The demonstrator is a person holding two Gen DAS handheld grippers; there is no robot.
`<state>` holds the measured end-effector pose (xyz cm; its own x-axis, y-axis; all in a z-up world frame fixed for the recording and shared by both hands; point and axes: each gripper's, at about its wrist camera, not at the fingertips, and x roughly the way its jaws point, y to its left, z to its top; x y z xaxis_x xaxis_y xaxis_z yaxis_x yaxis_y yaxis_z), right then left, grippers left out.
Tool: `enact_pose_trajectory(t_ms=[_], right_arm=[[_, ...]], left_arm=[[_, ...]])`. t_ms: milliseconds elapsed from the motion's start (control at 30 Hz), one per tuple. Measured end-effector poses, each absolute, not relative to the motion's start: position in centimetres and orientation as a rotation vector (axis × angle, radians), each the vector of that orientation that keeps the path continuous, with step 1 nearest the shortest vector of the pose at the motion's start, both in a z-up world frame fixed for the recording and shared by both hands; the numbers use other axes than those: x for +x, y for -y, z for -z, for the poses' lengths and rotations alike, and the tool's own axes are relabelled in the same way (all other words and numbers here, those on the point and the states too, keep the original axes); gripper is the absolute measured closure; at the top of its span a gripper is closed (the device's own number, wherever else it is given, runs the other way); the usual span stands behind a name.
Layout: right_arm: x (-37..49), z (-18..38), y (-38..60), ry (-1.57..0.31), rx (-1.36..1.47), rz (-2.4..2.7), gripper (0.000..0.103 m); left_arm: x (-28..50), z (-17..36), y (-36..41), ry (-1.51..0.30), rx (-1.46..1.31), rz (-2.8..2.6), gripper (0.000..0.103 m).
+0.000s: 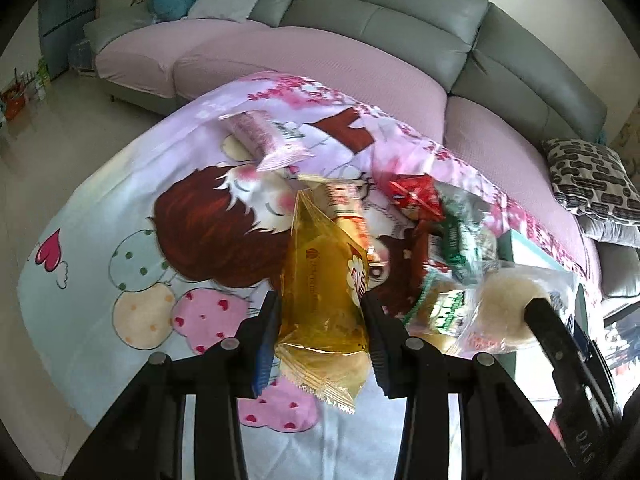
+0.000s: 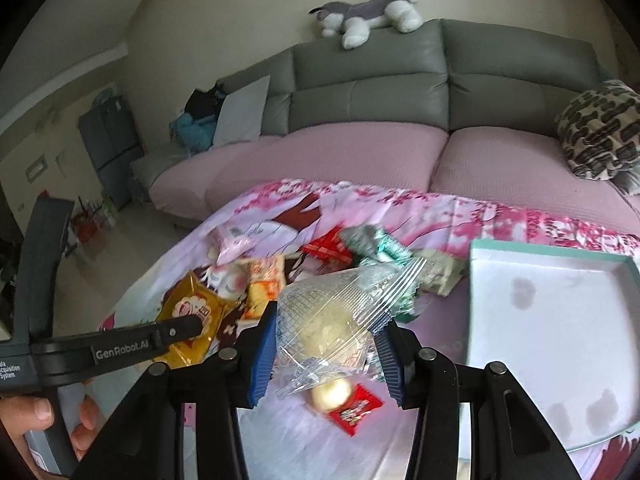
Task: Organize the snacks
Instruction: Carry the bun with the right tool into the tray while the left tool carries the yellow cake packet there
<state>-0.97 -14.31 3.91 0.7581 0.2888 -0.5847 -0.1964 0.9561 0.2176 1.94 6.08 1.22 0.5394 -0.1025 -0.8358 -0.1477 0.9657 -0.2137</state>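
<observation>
My left gripper point(image 1: 320, 312) is shut on a yellow snack packet point(image 1: 320, 300) held above the cartoon-print cloth point(image 1: 120, 240); the packet also shows in the right wrist view point(image 2: 188, 320). My right gripper point(image 2: 326, 328) is shut on a clear packet with a pale round pastry point(image 2: 328, 320), also visible in the left wrist view point(image 1: 508, 308). A pile of snacks lies behind: a pink packet point(image 1: 264, 140), an orange packet point(image 2: 264, 284), a red packet point(image 2: 328, 250) and green packets point(image 2: 380, 248). A small red packet point(image 2: 356, 410) and a round pastry point(image 2: 330, 394) lie below my right gripper.
A shallow white box with a teal rim point(image 2: 552, 320) sits at the right on the cloth. A grey sofa with pink seat covers point(image 2: 340, 152) stands behind, with a patterned cushion point(image 2: 600, 132) and a plush dog point(image 2: 368, 16) on its back.
</observation>
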Motion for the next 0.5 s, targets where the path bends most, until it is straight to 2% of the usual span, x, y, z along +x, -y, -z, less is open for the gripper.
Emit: enact_pose_trajectory(t_ms=[500], right_arm=[[-1.8,-5.8,25.9,-0.546,0.346,-0.027,0.055]], left_arm=[[4.8,-4.6,3.7,-0.976,-0.131,0.148,0.061]])
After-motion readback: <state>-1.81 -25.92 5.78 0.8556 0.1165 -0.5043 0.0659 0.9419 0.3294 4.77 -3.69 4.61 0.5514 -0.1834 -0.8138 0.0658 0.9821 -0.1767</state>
